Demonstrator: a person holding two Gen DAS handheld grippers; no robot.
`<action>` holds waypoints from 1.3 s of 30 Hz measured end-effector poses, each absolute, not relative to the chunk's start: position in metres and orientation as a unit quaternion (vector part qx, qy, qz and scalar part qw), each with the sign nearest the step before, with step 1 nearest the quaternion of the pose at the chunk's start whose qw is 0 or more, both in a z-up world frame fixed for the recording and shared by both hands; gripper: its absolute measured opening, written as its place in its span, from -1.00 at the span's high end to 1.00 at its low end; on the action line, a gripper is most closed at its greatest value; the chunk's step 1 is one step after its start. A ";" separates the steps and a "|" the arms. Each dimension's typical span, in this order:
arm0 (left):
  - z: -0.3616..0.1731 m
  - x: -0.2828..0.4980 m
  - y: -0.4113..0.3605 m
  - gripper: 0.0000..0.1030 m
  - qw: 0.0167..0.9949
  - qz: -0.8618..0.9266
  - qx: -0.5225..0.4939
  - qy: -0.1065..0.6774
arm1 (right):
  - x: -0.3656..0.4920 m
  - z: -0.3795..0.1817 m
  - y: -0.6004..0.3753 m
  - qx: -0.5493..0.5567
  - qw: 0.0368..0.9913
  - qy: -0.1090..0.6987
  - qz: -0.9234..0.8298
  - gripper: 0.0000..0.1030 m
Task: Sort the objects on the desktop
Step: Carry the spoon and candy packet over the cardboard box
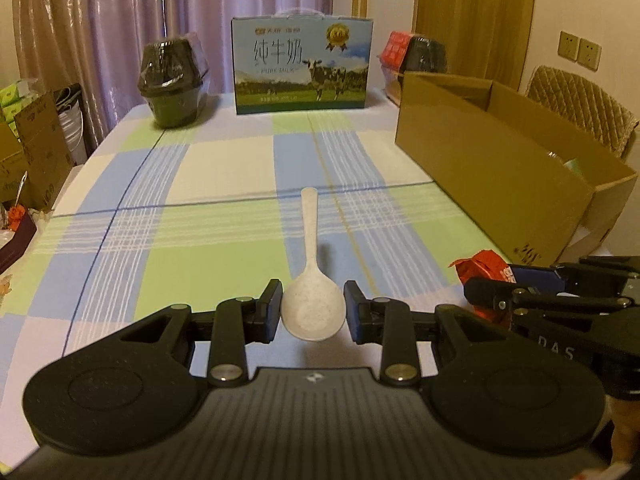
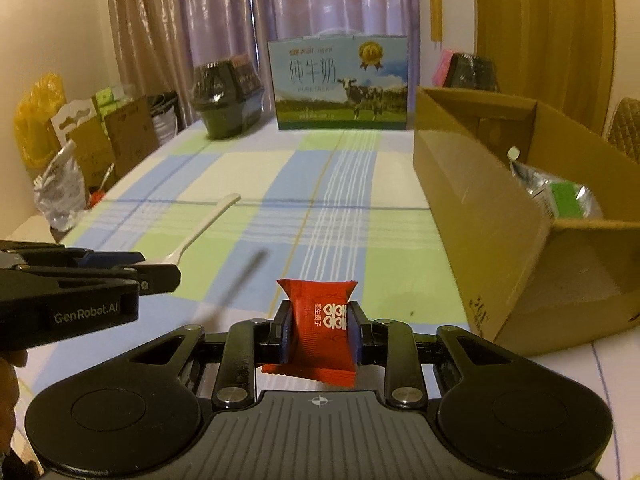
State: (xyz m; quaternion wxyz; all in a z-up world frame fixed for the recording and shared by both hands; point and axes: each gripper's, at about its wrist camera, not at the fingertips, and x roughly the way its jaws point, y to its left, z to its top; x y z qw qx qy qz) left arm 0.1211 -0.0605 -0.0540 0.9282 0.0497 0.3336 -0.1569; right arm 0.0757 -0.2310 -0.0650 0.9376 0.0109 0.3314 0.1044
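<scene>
A white speckled spoon (image 1: 310, 240) points away from me, its bowl pinched between the fingers of my left gripper (image 1: 313, 308), which is shut on it. In the right wrist view the spoon's handle (image 2: 208, 224) sticks out past the left gripper (image 2: 156, 270), and a blurred shadow falls on the cloth below it. My right gripper (image 2: 321, 334) is shut on a red candy packet (image 2: 320, 300) held upright just above the table. The same packet (image 1: 484, 268) shows at the right edge of the left wrist view. An open cardboard box (image 2: 472, 200) lies to the right.
The box holds a silver-green pouch (image 2: 560, 196). A milk carton case (image 1: 302, 66) and two wrapped black containers (image 1: 172, 80) (image 1: 426, 54) stand along the far edge of the checked tablecloth (image 1: 180, 240). Boxes and bags (image 2: 80, 140) crowd the left side. A chair (image 1: 580, 104) stands behind the box.
</scene>
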 end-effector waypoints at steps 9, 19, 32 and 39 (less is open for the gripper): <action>-0.021 0.099 -0.074 0.46 0.934 -0.170 0.047 0.311 | 0.057 -0.019 -0.248 0.039 0.950 0.296 0.091 0.52; 0.014 0.079 -0.110 0.46 0.933 -0.208 0.049 0.288 | 0.034 0.021 -0.285 0.044 0.963 0.261 0.056 0.52; 0.052 0.089 -0.195 0.46 0.922 -0.280 0.047 0.263 | 0.039 0.065 -0.367 0.077 0.972 0.220 -0.015 0.52; 0.060 0.108 -0.231 0.46 0.919 -0.293 0.045 0.261 | 0.055 0.072 -0.403 0.075 0.973 0.215 -0.029 0.52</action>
